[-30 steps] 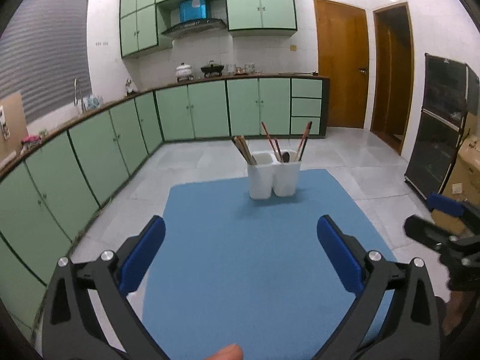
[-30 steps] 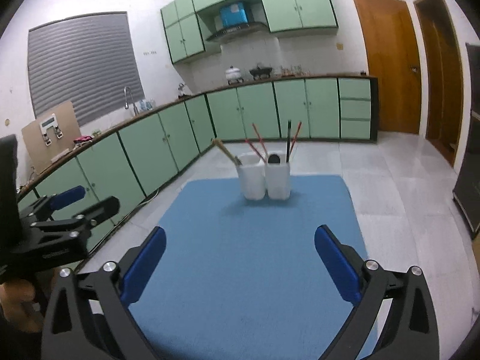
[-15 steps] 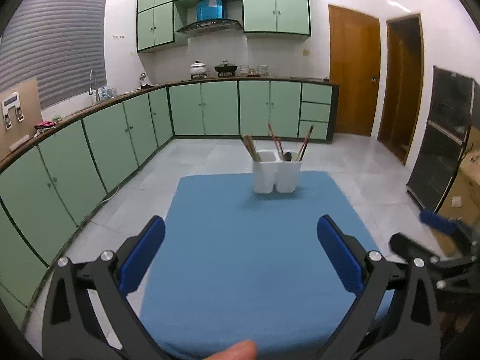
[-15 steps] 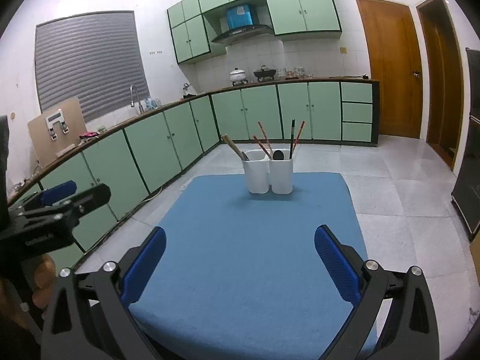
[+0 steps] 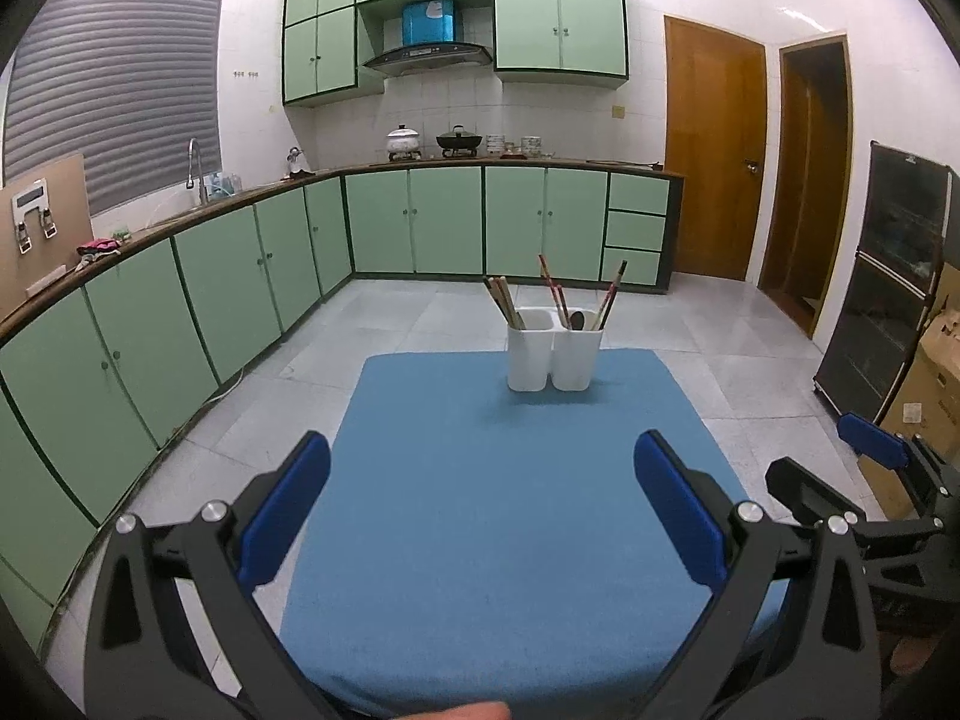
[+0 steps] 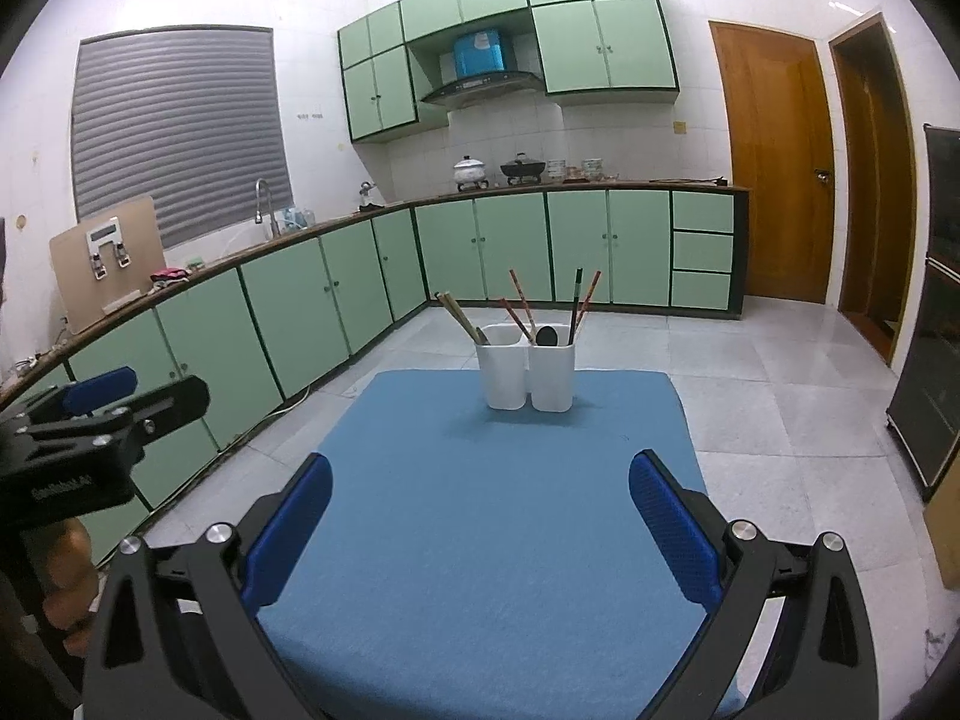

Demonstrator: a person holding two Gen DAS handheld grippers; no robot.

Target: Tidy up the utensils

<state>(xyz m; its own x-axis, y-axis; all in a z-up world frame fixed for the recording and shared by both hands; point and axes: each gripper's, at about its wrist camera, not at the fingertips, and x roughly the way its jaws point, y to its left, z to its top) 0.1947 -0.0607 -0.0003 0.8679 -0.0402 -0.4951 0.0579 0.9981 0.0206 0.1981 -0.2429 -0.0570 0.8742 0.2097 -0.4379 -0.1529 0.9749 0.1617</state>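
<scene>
A white two-compartment holder (image 5: 553, 349) (image 6: 526, 367) stands at the far end of the blue table (image 5: 516, 480) (image 6: 498, 516). Wooden chopsticks (image 5: 503, 301) (image 6: 459, 317) lean out of its left compartment. Reddish chopsticks (image 5: 555, 291) (image 6: 521, 303), a dark stick (image 6: 577, 300) and a dark spoon (image 6: 546, 336) sit in the right one. My left gripper (image 5: 480, 504) hangs open over the near half of the table, nothing between its blue pads. My right gripper (image 6: 480, 522) is open and empty too, well short of the holder.
Green cabinets (image 5: 240, 282) run along the left and back walls, with pots (image 5: 432, 141) on the counter. Wooden doors (image 5: 714, 162) stand at the right, with a dark glass cabinet (image 5: 888, 276) and cardboard boxes (image 5: 924, 384) nearby. Tiled floor surrounds the table.
Both grippers have drawn back and risen from the holder, which looks smaller now. More of the blue table shows in front of them. Both stay open.
</scene>
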